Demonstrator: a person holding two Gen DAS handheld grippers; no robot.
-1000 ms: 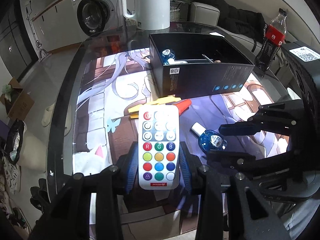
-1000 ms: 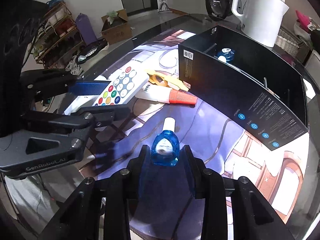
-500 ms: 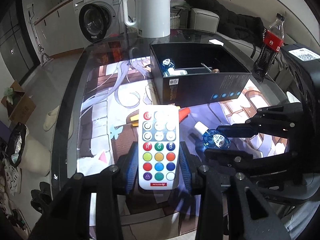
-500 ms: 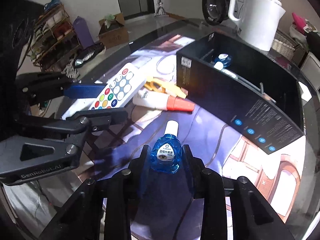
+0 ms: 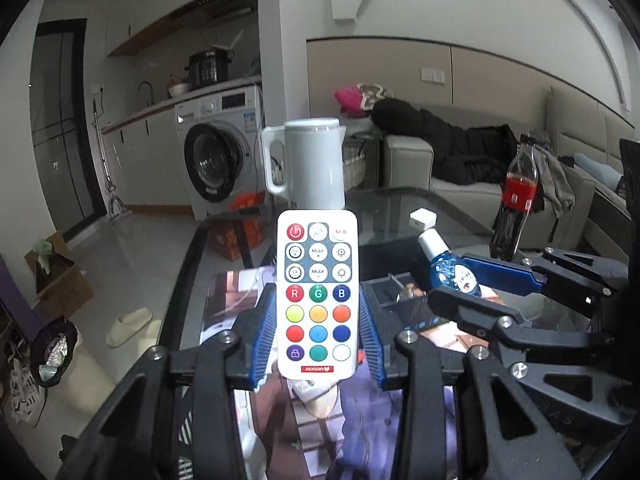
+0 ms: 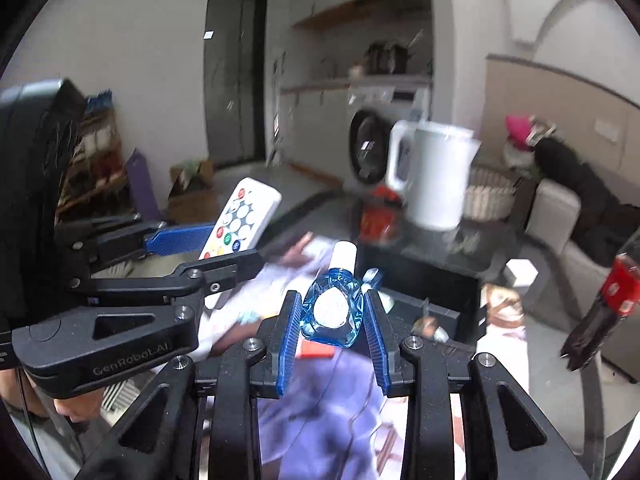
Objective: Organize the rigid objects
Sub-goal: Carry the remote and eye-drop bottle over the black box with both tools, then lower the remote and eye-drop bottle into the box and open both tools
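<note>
- Between the blue pads of the left gripper (image 5: pixel 318 334), at the left wrist view's centre, a white flat remote control with coloured round buttons (image 5: pixel 317 296) sits clamped by its lower half, lifted off the glass-topped table (image 5: pixel 192 276); the black open cardboard box (image 5: pixel 386 300) lies at three o'clock.
- At six o'clock in the right wrist view, the right gripper (image 6: pixel 332 330) pinches a small blue faceted bottle with a white cap (image 6: pixel 333 308).
- Risk, as I judge it: the bottle's slick facets could let it twist out over the box.
- Only the right view shows the box's near wall; it is blurred.
</note>
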